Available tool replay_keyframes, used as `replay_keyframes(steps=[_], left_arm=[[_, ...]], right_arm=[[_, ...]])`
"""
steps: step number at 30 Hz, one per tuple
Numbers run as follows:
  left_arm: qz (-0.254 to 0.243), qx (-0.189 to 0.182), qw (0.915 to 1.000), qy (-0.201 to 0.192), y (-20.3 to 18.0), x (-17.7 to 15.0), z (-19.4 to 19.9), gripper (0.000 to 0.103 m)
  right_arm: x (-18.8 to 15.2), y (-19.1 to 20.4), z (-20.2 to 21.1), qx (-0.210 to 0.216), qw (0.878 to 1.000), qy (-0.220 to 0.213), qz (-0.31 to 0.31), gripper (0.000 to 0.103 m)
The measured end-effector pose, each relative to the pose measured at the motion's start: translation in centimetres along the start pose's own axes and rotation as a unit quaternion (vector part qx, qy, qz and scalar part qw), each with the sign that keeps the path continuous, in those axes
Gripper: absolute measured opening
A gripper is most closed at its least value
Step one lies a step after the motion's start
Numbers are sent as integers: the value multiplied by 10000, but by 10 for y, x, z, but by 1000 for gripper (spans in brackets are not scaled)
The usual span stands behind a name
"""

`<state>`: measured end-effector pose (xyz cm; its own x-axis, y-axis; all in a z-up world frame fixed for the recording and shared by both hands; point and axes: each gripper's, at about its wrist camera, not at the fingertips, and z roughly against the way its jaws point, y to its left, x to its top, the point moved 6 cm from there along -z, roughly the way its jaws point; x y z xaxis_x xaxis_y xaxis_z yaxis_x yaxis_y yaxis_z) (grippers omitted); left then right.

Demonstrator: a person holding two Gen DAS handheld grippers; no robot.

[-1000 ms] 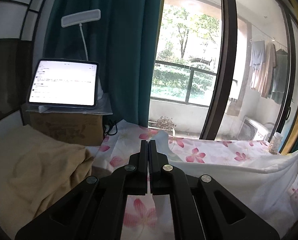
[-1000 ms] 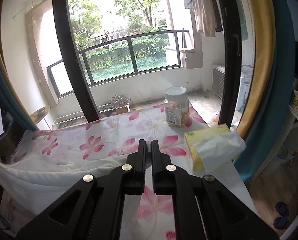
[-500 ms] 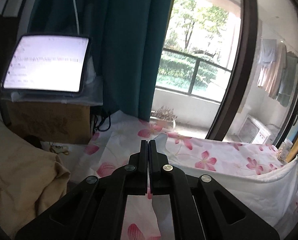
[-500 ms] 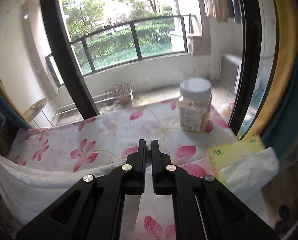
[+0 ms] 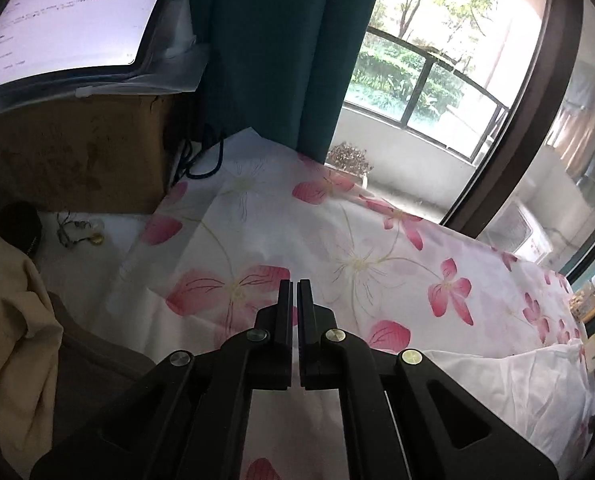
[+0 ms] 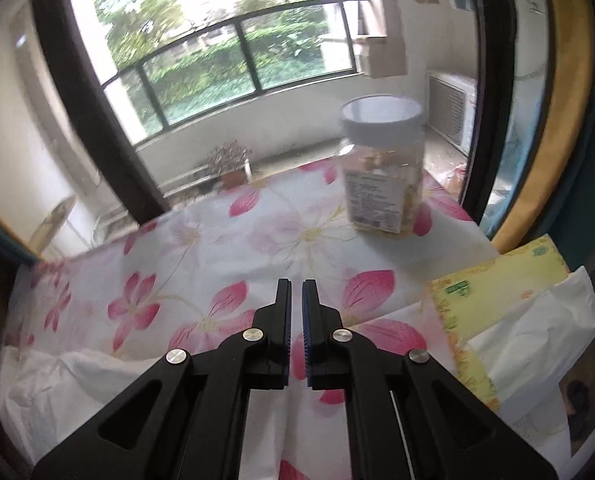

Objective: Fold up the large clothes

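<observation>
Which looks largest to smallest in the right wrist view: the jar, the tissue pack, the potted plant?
1. Tissue pack, though nearness to the camera inflates it.
2. Jar.
3. Potted plant, small partly because it sits far off on the balcony.

Table under a pink-flowered cloth [image 6: 201,248], jar [image 6: 381,168], tissue pack [image 6: 509,304], cardboard box [image 5: 73,156], beige garment [image 5: 5,320]

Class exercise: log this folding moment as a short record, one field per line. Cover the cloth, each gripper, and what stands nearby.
cloth: floral sheet, spread over the surface, white edge lifted toward both grippers
left gripper: shut on the sheet
right gripper: shut on the sheet, narrow gap showing
right side: jar upright on the sheet; tissue pack beside it
left side: cardboard box, tablet above it, beige cloth
</observation>
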<state>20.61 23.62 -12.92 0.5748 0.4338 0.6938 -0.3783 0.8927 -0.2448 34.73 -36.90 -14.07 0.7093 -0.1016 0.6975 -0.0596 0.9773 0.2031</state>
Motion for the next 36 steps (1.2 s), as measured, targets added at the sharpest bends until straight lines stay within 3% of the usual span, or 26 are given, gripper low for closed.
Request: replay_keyframes(steps=[1,3,4,5,6,7,8,12,15,20,25,28,31,32,33,34,36], left_arm=[[7,-21,10000,9,1,0,2,3],[6,-57,10000,61,1,0,7,21],[13,-72,9999,71,1,-1,11,28],[15,-99,9999,78,1,-3,15,36],[-9,-138,9998,117,0,-7,18,37],[-38,-152,9997,173,-1,-11,20,37],[-69,-161,9995,244,-1,-16,21,37],[-240,-325,9972,636,-6,-40,13,37],[-415,-445,9948,818,-16,-44,4,37],[-1003,-919,9878,757,-60,-33,2,37],[-1662,-1422,9696,1101,-110,-42,-16,37],[-2016,-1314,9589,1504,-123,-58,-38,37],[-2174,-1104,9548,1701,-122,-67,-52,37],[-2243,-1100,9522,1760,-124,-70,-54,33],[-2315,-1114,9495,1799,-125,-72,-55,18],[-2390,-1119,9467,1845,-127,-75,-56,11],[-2553,-1084,9419,1896,-132,-79,-59,4]], right_arm=[[-3,7,1,-44,9998,52,188,6],[-6,18,3,-33,9991,100,405,7],[-9,28,6,36,9985,123,533,14],[-11,35,7,119,9980,138,599,31],[-14,43,10,233,9974,142,660,43],[-18,57,14,396,9963,137,753,60],[-21,66,17,480,9953,117,835,63],[-38,110,16,633,9861,258,1511,63],[-44,117,1,571,9823,414,1736,63],[-32,83,-10,240,9866,446,1553,63],[-22,50,-9,24,9878,447,1492,63],[-29,44,-16,56,9844,641,1638,62],[-36,48,-19,93,9803,718,1836,61],[-37,51,-20,117,9795,714,1879,59],[-37,54,-19,153,9789,692,1917,58],[-36,57,-18,191,9783,668,1950,58],[-33,66,-17,290,9769,602,2031,56]])
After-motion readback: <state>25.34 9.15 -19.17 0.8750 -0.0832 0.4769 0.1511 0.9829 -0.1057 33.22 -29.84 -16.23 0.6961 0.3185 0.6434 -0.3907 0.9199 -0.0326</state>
